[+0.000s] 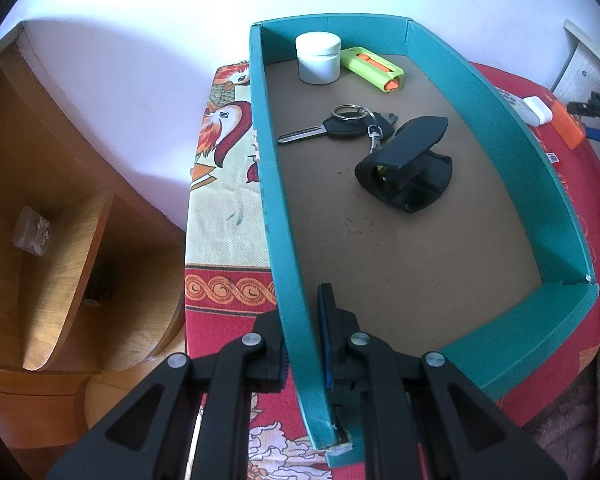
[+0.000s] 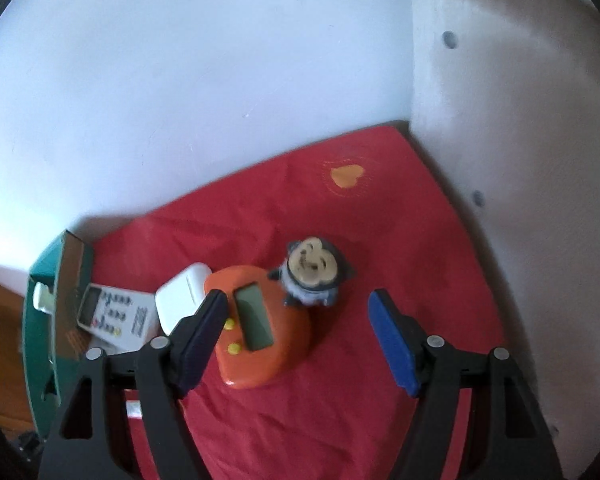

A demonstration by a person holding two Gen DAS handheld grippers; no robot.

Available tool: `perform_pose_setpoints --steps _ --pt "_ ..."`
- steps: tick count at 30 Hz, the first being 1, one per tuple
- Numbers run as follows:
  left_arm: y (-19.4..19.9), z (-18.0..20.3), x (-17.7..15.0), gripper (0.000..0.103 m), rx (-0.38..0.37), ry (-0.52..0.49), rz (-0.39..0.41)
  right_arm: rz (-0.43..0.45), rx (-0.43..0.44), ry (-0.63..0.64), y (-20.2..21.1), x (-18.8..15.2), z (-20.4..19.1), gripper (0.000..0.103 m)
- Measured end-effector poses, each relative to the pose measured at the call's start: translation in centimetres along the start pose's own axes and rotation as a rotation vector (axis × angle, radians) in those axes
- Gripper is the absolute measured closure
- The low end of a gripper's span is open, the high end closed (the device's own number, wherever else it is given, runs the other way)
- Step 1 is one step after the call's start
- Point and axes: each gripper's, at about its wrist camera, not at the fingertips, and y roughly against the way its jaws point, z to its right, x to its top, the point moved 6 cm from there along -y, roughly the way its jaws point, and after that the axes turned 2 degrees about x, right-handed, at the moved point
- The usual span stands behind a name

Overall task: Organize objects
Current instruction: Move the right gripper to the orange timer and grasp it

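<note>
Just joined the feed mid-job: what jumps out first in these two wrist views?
The teal box fills the left wrist view, the left gripper shut on its near wall; inside lie a white jar, a green-and-orange cutter, keys and a black clip. In the right view, the open right gripper hangs over an orange timer on the red cloth, a small figurine just behind.

My box's (image 1: 512,128) near half lies bare; keys (image 1: 340,124) and black holder (image 1: 408,172) crowd mid-floor. On the red cloth (image 2: 380,216), the timer (image 2: 260,332) and toy (image 2: 310,272) block my right fingers' (image 2: 392,340) left side.
</note>
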Motion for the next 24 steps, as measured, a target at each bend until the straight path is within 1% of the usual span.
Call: perform_pose_setpoints --steps 4,5,6,7,8,9,11,12,15,18,20,22,24 --pt "-0.2 0.0 0.2 0.094 0.002 0.000 -0.001 0.004 0.030 0.007 -0.7 0.5 -0.4 0.027" --pt "-0.2 0.1 0.3 0.094 0.002 -0.001 -0.002 0.007 0.039 0.014 -0.7 0.6 -0.6 0.033" --pt "0.1 0.0 0.1 0.094 0.002 -0.001 -0.002 0.015 0.042 0.024 -0.6 0.5 -0.9 0.034" --pt "0.1 0.0 0.1 0.094 0.003 0.000 -0.002 0.034 0.008 0.052 -0.2 0.5 -1.3 0.047" --pt "0.1 0.1 0.2 0.094 0.003 0.000 -0.002 0.052 -0.014 0.082 0.0 1.0 -1.5 0.054" --pt "0.1 0.0 0.1 0.094 0.003 0.000 -0.001 0.069 -0.028 0.112 0.4 1.0 -1.9 0.055" --pt "0.1 0.0 0.1 0.094 0.003 -0.001 -0.001 0.095 -0.064 0.183 1.3 0.7 -3.3 0.065" --pt "0.1 0.0 0.1 0.094 0.003 -0.001 -0.001 0.113 -0.092 0.227 1.6 0.8 -3.9 0.066" --pt "0.2 -0.1 0.1 0.094 0.003 -0.001 -0.001 0.166 -0.156 0.366 2.6 0.1 -6.3 0.067" --pt "0.2 -0.2 0.1 0.094 0.003 -0.001 -0.001 0.199 -0.184 0.453 2.9 -0.3 -7.9 0.066" --pt "0.2 -0.2 0.1 0.094 0.003 -0.001 -0.001 0.204 -0.166 0.499 3.0 -0.6 -8.9 0.066" --pt "0.2 -0.2 0.2 0.094 0.004 -0.001 -0.001 0.170 -0.121 0.498 2.4 -0.9 -9.3 0.066" --pt "0.2 -0.3 0.1 0.094 0.003 -0.001 -0.001 0.146 -0.119 0.487 1.5 -0.7 -9.2 0.066"
